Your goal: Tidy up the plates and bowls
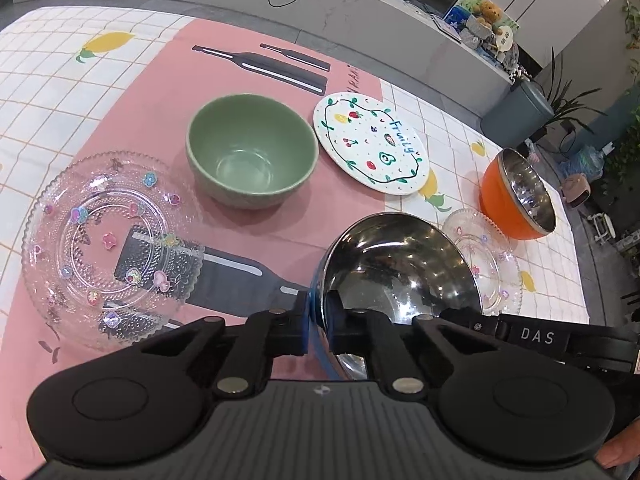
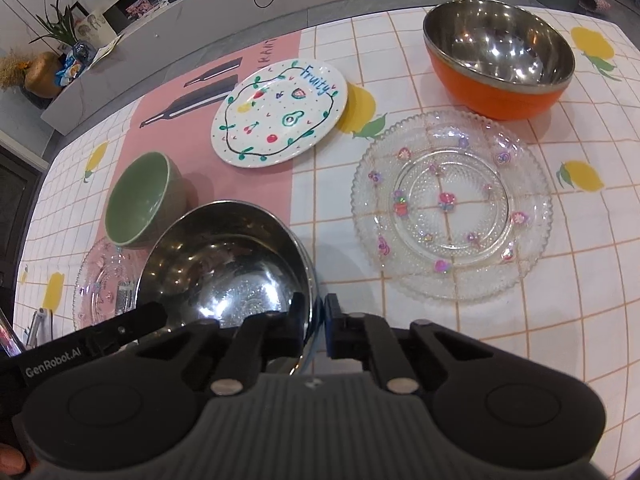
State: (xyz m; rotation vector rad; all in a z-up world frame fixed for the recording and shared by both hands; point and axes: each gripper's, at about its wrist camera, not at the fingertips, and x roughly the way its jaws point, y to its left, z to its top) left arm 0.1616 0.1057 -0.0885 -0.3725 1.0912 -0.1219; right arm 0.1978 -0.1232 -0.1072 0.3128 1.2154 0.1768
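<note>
A steel bowl with a blue outside [image 1: 400, 272] [image 2: 224, 264] sits near the front of the table between both grippers. My left gripper [image 1: 318, 320] is shut on its left rim, one finger inside and one outside. My right gripper [image 2: 316, 328] is shut on the opposite rim in the same way. A green bowl [image 1: 252, 152] [image 2: 140, 196] stands behind it on the pink mat. To the right of the green bowl lies a white "Fruity" plate [image 1: 370, 142] [image 2: 280, 112]. An orange bowl with a steel inside [image 1: 516, 196] [image 2: 500, 60] stands at the far right.
Two clear glass plates with coloured dots lie flat, one on the left [image 1: 108, 248] [image 2: 104, 280] and one on the right [image 1: 484, 264] [image 2: 452, 208]. The checked tablecloth [image 2: 520, 340] with lemon prints covers the table. Shelves, plants and a bin stand beyond its far edge.
</note>
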